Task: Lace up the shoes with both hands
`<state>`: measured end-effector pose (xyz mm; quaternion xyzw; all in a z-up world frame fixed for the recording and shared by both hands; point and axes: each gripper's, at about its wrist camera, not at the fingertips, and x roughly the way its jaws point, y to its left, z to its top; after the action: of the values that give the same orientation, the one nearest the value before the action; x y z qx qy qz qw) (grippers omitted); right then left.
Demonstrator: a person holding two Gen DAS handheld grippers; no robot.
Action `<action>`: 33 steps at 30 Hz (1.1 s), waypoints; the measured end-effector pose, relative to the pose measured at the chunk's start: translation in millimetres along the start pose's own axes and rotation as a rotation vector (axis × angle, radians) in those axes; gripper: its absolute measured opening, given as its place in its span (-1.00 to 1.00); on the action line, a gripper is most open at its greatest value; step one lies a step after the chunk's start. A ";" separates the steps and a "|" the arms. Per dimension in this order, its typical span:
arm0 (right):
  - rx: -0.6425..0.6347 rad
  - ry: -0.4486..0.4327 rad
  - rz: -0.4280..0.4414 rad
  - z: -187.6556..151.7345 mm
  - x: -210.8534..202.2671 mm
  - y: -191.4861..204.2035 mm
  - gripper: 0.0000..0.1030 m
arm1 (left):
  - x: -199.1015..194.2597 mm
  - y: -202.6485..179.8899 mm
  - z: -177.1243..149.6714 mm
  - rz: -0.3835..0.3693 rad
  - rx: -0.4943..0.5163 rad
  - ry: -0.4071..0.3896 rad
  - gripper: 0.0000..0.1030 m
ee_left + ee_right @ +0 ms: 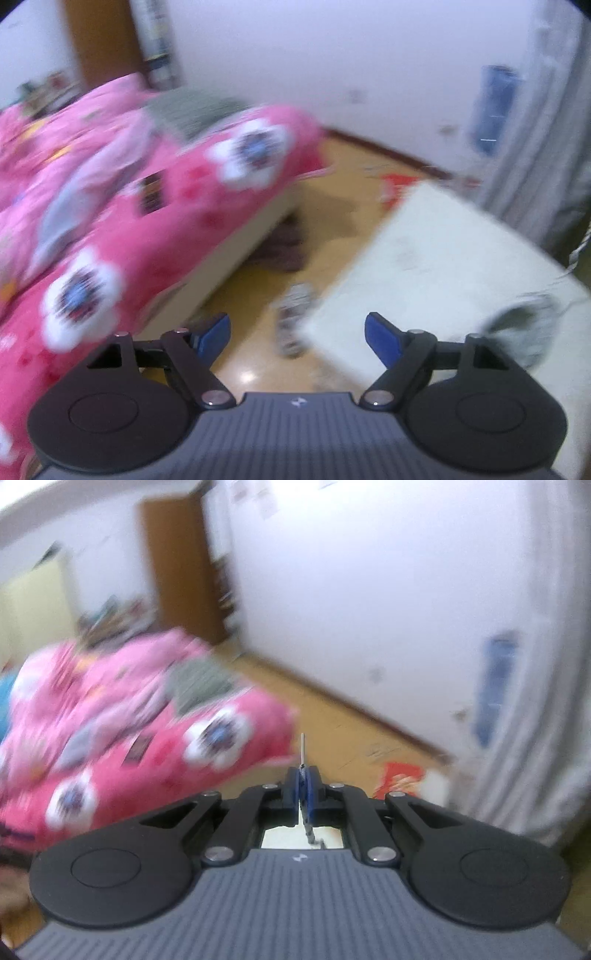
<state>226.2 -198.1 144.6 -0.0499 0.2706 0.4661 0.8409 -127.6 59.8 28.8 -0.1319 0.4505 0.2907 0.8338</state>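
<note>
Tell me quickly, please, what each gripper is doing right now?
Left gripper: open, nothing between its jaws.
Right gripper: shut on a shoelace, whose tip sticks out past the pads.

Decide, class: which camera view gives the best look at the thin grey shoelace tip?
The right wrist view: the thin grey shoelace tip pokes up sharply from the right gripper's shut blue fingers. The left wrist view shows only a blurred lace strand at its right edge.

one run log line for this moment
left gripper: open, empty | right gripper: shut on shoelace | shoe: on white table
</note>
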 end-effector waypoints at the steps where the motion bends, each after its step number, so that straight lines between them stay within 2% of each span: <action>1: 0.039 -0.032 -0.026 -4.5 -7.8 -14.8 -0.95 | 0.9 -15.4 6.8 -0.038 0.022 -0.004 0.60; 3: 0.100 -0.090 -0.086 -14.7 -24.9 -42.0 -0.95 | 3.8 -48.4 16.7 -0.094 0.073 -0.004 0.60; 5: 0.149 -0.126 -0.133 -27.7 -35.6 -64.8 -0.95 | 9.1 -76.8 19.9 -0.104 0.138 0.018 0.60; 7: 0.200 -0.141 -0.167 -39.2 -43.5 -88.4 -0.95 | 14.4 -95.7 17.1 -0.086 0.196 0.057 0.60; 11: 0.277 -0.133 -0.216 -62.7 -50.9 -127.6 -0.95 | 24.4 -108.6 9.9 0.024 0.261 0.131 0.58; 13: 0.297 -0.133 -0.232 -73.3 -49.9 -142.4 -0.95 | 25.1 -107.5 13.8 0.067 0.246 0.152 0.57; 14: 0.291 -0.129 -0.243 -77.5 -48.2 -147.3 -0.95 | 23.9 -107.5 17.4 0.065 0.224 0.156 0.57; 18: 0.216 -0.079 -0.248 -94.5 -28.8 -152.3 -0.95 | 15.9 -119.7 37.1 -0.046 0.101 0.166 0.57; 23: 0.061 0.016 -0.159 -121.6 18.9 -140.3 -0.95 | 21.6 -150.1 41.8 -0.252 0.007 0.197 0.57; 25: -0.003 0.049 -0.100 -131.3 31.2 -129.7 -0.95 | 30.2 -159.5 37.3 -0.296 -0.013 0.219 0.56; 30: -0.199 0.110 0.122 -156.2 63.6 -89.9 -0.95 | 51.1 -170.9 27.8 -0.377 -0.052 0.283 0.43; 33: -0.333 0.135 0.249 -170.5 74.3 -64.8 -0.95 | 69.4 -166.7 25.2 -0.443 -0.079 0.307 0.27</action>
<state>240.3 -235.5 -48.3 -0.1852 0.2495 0.6003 0.7369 19.5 -35.4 -21.5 -0.3021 0.5202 0.0951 0.7931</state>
